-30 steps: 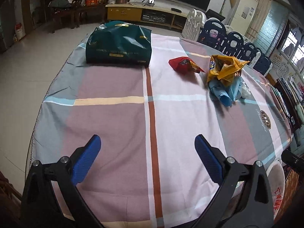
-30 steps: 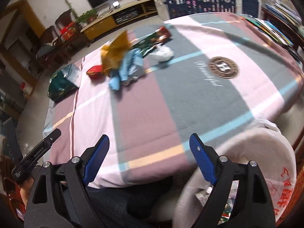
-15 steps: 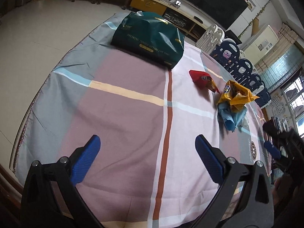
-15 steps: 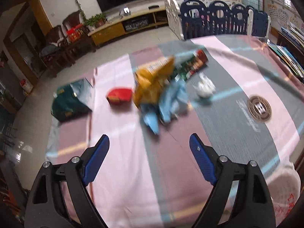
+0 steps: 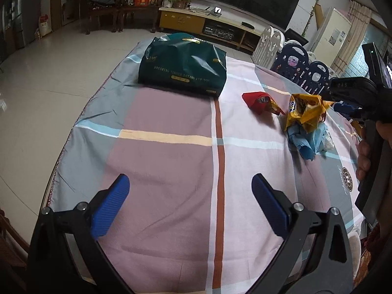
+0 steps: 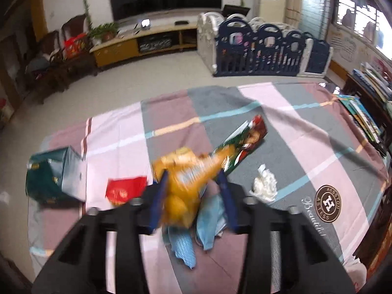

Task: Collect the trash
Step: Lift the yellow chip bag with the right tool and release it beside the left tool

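The crumpled yellow-orange foil snack bag (image 6: 186,186) sat between the blue pads of the right gripper (image 6: 193,198), at about 12 o'clock from its black frame in the right wrist view. It lay on top of a crumpled light-blue plastic wrapper (image 6: 208,227). A flat red packet (image 6: 125,188) lay at 9 o'clock from the bag, and a long green-and-red snack packet (image 6: 245,144) reached away toward 1 o'clock. A wad of white tissue (image 6: 264,183) lay near at 3 o'clock. All rested on the plaid pink, grey and mauve tablecloth (image 5: 171,161).

Half a second before, the right gripper's pads had stood wide apart with the trash pile well ahead of them. Now they had drawn in around the yellow bag, and the pile filled the lower middle of the view. In the left wrist view the right gripper (image 5: 343,107) had come in to the far side of the bag (image 5: 303,112), at 2 o'clock from the left gripper (image 5: 191,198).

The right gripper's pads pressed both sides of the bag, clenched on it. The left gripper hung wide apart over bare cloth, grasping nothing, with the dark-green rectangular gift bag (image 5: 183,66) well away at 12 o'clock.
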`<state>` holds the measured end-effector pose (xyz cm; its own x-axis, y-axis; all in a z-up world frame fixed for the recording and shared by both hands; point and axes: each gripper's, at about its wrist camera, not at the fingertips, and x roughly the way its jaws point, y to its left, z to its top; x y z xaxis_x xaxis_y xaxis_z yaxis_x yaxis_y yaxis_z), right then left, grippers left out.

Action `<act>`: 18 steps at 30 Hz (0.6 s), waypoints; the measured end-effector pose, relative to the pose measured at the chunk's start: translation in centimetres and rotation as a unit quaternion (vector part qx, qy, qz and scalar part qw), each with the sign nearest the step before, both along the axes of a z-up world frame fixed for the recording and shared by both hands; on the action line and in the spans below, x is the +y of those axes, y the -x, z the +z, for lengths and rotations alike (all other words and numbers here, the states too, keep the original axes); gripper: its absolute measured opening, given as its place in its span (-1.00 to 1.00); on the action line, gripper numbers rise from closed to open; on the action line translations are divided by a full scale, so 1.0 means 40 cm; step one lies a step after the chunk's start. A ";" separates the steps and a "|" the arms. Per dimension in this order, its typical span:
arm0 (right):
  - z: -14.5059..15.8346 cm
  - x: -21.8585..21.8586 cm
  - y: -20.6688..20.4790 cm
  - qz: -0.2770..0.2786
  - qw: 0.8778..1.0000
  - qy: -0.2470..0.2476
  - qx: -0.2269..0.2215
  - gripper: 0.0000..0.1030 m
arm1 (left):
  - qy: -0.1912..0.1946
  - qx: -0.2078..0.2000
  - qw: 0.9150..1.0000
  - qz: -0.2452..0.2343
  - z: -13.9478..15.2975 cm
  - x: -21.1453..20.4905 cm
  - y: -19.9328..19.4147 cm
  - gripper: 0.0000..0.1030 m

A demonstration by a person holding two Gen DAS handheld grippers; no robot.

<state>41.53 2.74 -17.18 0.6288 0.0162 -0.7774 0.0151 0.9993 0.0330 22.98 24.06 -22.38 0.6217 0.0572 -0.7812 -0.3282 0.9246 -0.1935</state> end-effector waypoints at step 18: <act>-0.125 0.046 0.379 0.211 0.952 -0.181 0.127 -0.94 | 0.107 -0.025 0.990 0.090 -0.013 0.113 0.039 0.93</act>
